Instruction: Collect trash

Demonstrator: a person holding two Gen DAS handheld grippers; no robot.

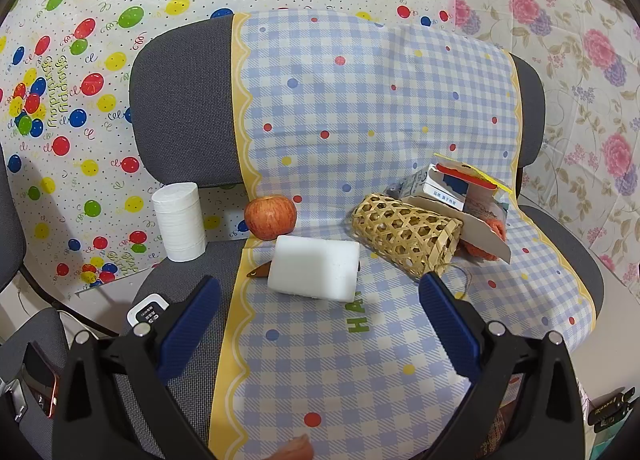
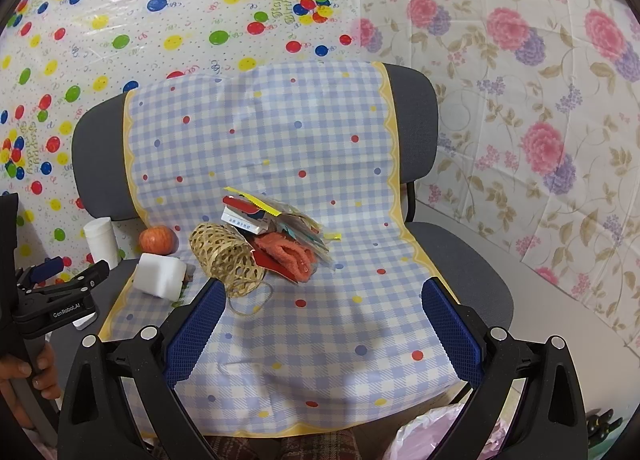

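Item: chair seat under a checked cloth (image 2: 280, 147), both grippers above its front edge.

Risks, as judged:
- Wrong pick. The apple (image 1: 271, 216), foam block (image 1: 314, 272) and white roll (image 1: 180, 221) lie ahead of the left gripper (image 1: 320, 320); they look like goods, not trash. The block sits nearest, just beyond and between the left fingertips, so a straight reach would meet it first.
- Spill. The trash pile (image 2: 280, 232) of cartons, wrappers and an orange knitted piece (image 2: 286, 252) leans against the mouth of the tipped basket (image 2: 226, 260). Pinching one loose wrapper could drag the rest off the cloth.
- Snag. A string (image 2: 256, 302) trails from the basket toward the right gripper's left finger and could catch it.
- Slip. The cloth is loose and creased; a downward press may bunch it.

Fingers:
- Left gripper: jaws spread wide, nothing between the pads, touching nothing.
- Right gripper (image 2: 322, 324): jaws spread wide, empty, bare cloth between the pads.

Location of trash: beyond the right gripper's left finger; ahead and to the right of the left gripper, behind the basket. A pink bag (image 2: 432, 436) shows below the right gripper.
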